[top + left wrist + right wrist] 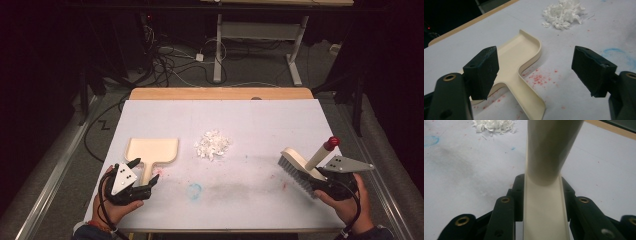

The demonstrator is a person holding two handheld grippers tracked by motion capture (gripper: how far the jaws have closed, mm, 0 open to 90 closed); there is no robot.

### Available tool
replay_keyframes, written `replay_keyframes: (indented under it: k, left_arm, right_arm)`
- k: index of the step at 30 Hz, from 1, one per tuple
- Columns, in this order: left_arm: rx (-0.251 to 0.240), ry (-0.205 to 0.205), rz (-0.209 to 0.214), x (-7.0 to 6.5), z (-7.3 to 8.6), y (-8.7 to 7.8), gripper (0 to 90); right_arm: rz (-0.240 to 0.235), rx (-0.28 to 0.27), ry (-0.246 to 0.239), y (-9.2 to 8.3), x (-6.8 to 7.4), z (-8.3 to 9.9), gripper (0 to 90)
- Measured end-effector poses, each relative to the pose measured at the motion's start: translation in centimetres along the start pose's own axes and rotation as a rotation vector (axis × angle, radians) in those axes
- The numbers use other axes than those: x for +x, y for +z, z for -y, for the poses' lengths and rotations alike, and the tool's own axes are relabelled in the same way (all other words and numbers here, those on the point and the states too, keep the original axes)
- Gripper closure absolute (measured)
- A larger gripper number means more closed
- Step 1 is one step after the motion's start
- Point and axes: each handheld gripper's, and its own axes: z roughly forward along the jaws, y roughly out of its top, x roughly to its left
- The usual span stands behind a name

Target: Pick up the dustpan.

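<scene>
While unheld, dustpan (521, 62) between tool (541, 72) jaws.

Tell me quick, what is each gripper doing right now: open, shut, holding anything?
Left gripper: open, holding nothing, jaws either side of the dustpan handle.
Right gripper: shut on the brush.

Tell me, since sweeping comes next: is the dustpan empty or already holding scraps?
Empty. The dustpan shows a bare cream tray, while the white scraps sit piled on the table beside it.
</scene>
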Motion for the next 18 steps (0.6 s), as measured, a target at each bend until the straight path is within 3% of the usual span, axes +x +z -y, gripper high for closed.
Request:
replay_keyframes:
  k: [6,18]
  left_arm:
    - [0.023,-0.018,-0.018,0.24,0.14,-0.04,21.0]
    - [0.047,-0.058,-0.010,0.47,0.35,-0.19,20.2]
  right_arm:
    - [0.008,-0.006,-0.006,-0.15,0.01,-0.05,67.7]
    - [0.012,-0.011,-0.006,0.03,0.11,-0.36,67.7]
